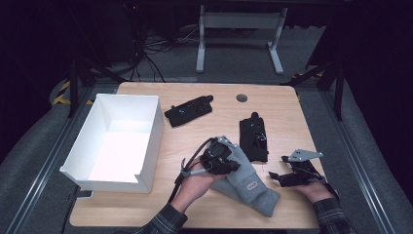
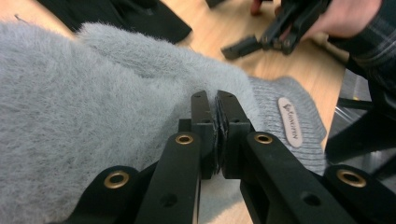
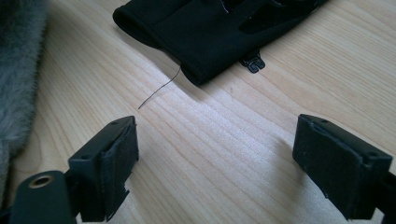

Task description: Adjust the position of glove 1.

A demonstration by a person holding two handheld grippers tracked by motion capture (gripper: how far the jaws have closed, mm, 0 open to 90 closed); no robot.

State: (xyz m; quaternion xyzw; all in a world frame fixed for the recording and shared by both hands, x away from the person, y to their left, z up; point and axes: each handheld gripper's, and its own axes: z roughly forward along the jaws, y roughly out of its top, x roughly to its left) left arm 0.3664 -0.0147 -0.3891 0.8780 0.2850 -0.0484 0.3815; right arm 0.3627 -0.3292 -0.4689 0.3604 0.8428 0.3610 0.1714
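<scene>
A grey fuzzy mitten (image 1: 249, 186) lies flat on the wooden table (image 1: 204, 204), cuff toward the front edge. My left gripper (image 1: 234, 165) sits over its finger end. In the left gripper view the jaws are shut, pads pressed together, with the gripper (image 2: 214, 100) tipped against the mitten's (image 2: 93, 93) nap; I see no fabric between them. My right gripper (image 1: 275, 177) rests low on the table to the mitten's right and stands open (image 3: 215, 172) over bare wood. A black glove (image 1: 253, 139) lies just beyond it, its cuff (image 3: 219, 28) close ahead of the jaws.
A second black glove (image 1: 189, 111) lies farther back near the middle. A white open box (image 1: 151, 141) stands at the left of the table. A round cable hole (image 1: 241, 97) sits near the back edge. A loose thread (image 3: 161, 88) trails from the near glove's cuff.
</scene>
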